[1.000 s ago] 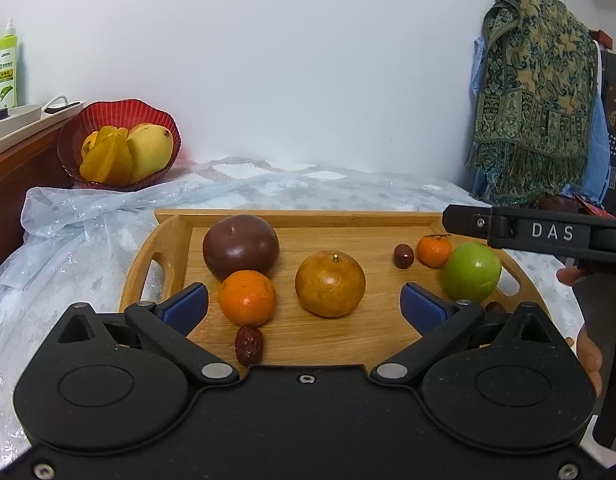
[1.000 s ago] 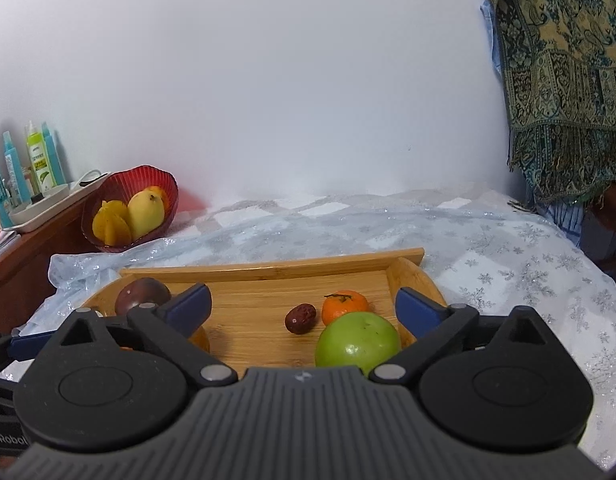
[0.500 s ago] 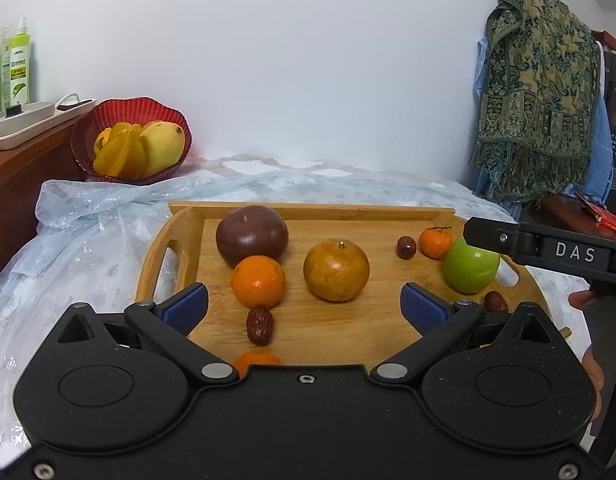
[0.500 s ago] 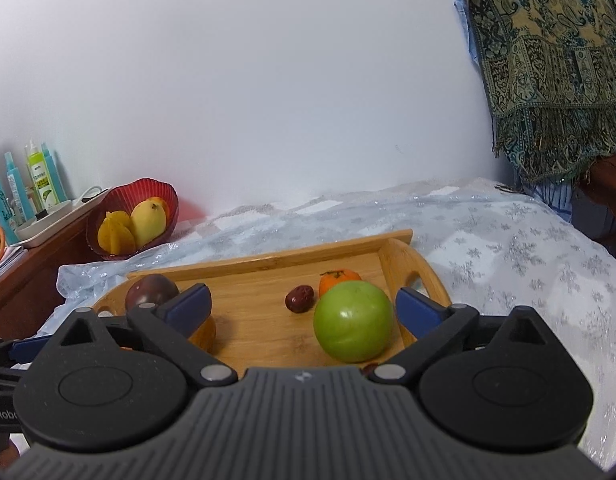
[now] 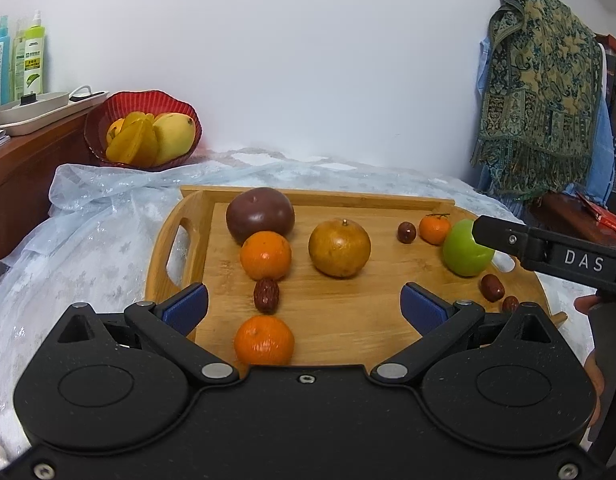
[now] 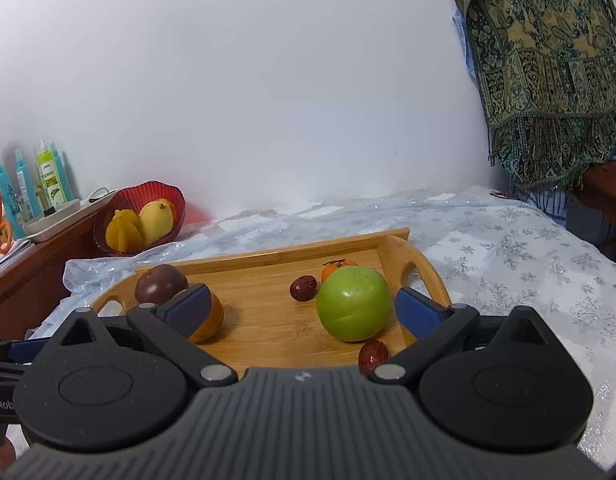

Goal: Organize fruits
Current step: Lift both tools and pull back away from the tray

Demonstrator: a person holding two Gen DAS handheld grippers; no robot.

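My left gripper (image 5: 304, 306) is wide open and holds nothing; between its blue pads, low in the frame, I see a small orange (image 5: 264, 340), then a red date (image 5: 266, 300), a second orange (image 5: 265, 255) and a dark purple fruit (image 5: 260, 221) in one line going away from me. Only the left view shows this line. To the right of it stands a brownish round fruit (image 5: 339, 248).

My right gripper (image 6: 302, 310) is also wide open with nothing in it. The green apple (image 6: 353, 303) sits just beside its right pad, near the right handle of the wooden tray (image 6: 264, 258). It is smooth, round and bright green. A date (image 6: 372, 352) lies in front of the apple, another date (image 6: 303, 288) to its left, and a little tangerine (image 6: 335, 270) is half hidden behind it. In the left view the right tool's black finger covers part of the apple (image 5: 463, 251).

Farther, at the left of both frames, a red bowl (image 6: 148, 196) with yellow fruits stands by the wall, and a patterned scarf (image 6: 547, 60) hangs at upper right.
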